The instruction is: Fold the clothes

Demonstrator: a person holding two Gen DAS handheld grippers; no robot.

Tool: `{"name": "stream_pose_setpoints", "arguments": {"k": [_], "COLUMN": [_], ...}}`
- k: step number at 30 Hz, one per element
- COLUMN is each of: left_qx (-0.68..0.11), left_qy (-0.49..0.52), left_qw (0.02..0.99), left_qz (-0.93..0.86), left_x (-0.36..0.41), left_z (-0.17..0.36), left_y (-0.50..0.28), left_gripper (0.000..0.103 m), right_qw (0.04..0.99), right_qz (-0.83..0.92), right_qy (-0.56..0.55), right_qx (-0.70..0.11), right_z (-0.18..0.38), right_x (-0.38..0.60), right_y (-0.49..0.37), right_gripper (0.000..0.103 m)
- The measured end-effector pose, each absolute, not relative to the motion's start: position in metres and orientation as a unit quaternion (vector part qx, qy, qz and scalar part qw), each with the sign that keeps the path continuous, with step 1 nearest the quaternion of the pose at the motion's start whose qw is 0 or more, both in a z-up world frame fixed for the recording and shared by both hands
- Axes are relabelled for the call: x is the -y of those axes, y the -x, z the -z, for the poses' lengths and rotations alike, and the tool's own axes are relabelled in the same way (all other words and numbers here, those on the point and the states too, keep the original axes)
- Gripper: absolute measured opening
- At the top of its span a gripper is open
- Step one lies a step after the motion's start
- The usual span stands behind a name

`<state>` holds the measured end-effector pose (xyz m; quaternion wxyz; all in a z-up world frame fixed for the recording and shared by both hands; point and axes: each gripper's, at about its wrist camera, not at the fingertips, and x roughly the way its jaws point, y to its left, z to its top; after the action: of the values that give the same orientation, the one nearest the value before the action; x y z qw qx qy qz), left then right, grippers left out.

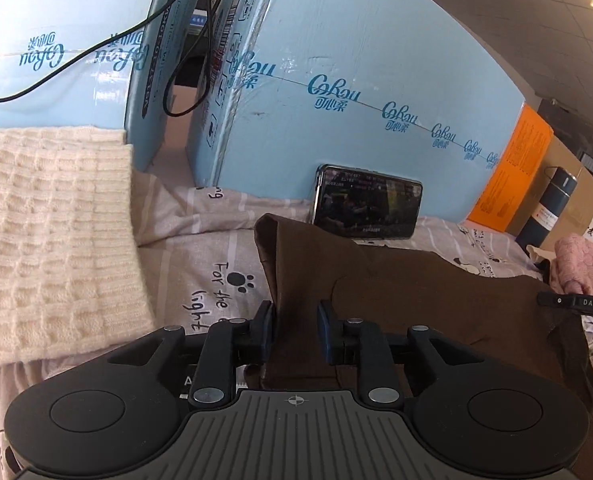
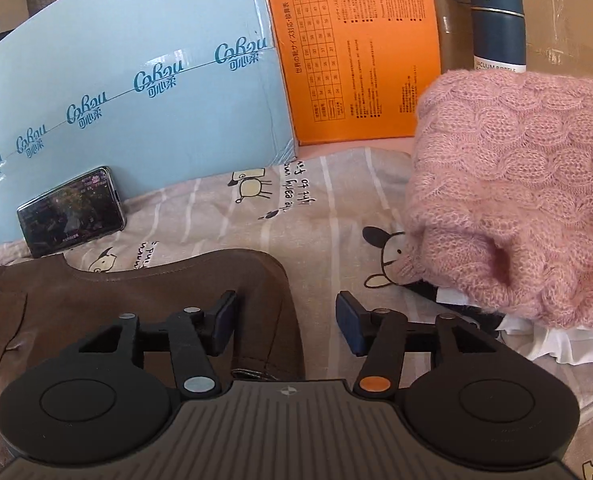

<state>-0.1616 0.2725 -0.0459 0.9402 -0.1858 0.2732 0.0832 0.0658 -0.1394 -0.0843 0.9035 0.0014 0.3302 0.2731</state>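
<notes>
On the bed, against a wall of big blue boxes (image 1: 376, 60), the printed sheet (image 2: 328, 216) carries three lots of clothing. The cream knit (image 1: 48, 240) lies flat and squared at the left side, and looks already folded. The pink knit (image 2: 516, 200) sits bundled at the right on top of something white, folded loosely at best. Between them lies the brown garment (image 1: 436, 300), the piece in hand: it is spread across the sheet, one edge raised in a peak near the phone (image 1: 368, 202) that leans on the box. It seems partly folded, with more folds to make before it can join the others.

The left gripper (image 1: 295, 330) has brown cloth running between its fingers; the jaws stand a little apart, so whether they pinch the cloth cannot be told. The right gripper (image 2: 284, 322) hangs over the garment's right edge with jaws wide and nothing between them. An orange box (image 2: 352, 48) and a dark flask (image 2: 496, 20) stand behind.
</notes>
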Motion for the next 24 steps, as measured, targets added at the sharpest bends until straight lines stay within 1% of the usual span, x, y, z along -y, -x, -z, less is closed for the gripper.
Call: {"name": "stream_pose_setpoints", "arguments": {"k": [2, 3, 5, 7, 9, 11, 15, 16, 20, 24], "left_qx": [-0.277, -0.280, -0.278, -0.271, -0.261, -0.254, -0.255, -0.258, -0.280, -0.300], "left_qy": [0.185, 0.175, 0.165, 0.161, 0.150, 0.141, 0.140, 0.139, 0.137, 0.138], "left_qw": [0.940, 0.941, 0.943, 0.946, 0.950, 0.954, 0.954, 0.954, 0.948, 0.942], "left_qz": [-0.072, -0.070, -0.075, -0.078, -0.080, -0.080, -0.070, -0.068, -0.068, -0.061], "left_x": [-0.267, -0.263, -0.260, -0.258, -0.256, -0.251, -0.240, -0.236, -0.222, -0.212], "left_z": [0.046, 0.046, 0.043, 0.038, 0.032, 0.027, 0.028, 0.030, 0.038, 0.049], "left_y": [0.170, 0.175, 0.186, 0.202, 0.220, 0.242, 0.280, 0.287, 0.303, 0.310], "left_gripper": [0.024, 0.026, 0.042, 0.051, 0.056, 0.067, 0.077, 0.081, 0.081, 0.083], "right_qw": [0.909, 0.912, 0.918, 0.926, 0.927, 0.920, 0.881, 0.870, 0.819, 0.795], "right_qz": [-0.265, -0.261, -0.257, -0.253, -0.269, -0.305, -0.403, -0.427, -0.506, -0.520], "right_qy": [0.001, 0.002, 0.009, 0.018, 0.025, 0.035, 0.040, 0.041, 0.043, 0.088], "right_qx": [-0.321, -0.316, -0.303, -0.280, -0.259, -0.243, -0.243, -0.243, -0.265, -0.299], "right_z": [0.080, 0.076, 0.068, 0.057, 0.046, 0.037, 0.028, 0.026, 0.034, 0.057], "right_x": [0.145, 0.148, 0.153, 0.159, 0.167, 0.173, 0.173, 0.173, 0.157, 0.132], "right_y": [-0.061, -0.059, -0.051, -0.038, -0.021, -0.002, 0.038, 0.049, 0.083, 0.104], "right_gripper": [0.063, 0.064, 0.065, 0.067, 0.068, 0.070, 0.075, 0.075, 0.079, 0.079]}}
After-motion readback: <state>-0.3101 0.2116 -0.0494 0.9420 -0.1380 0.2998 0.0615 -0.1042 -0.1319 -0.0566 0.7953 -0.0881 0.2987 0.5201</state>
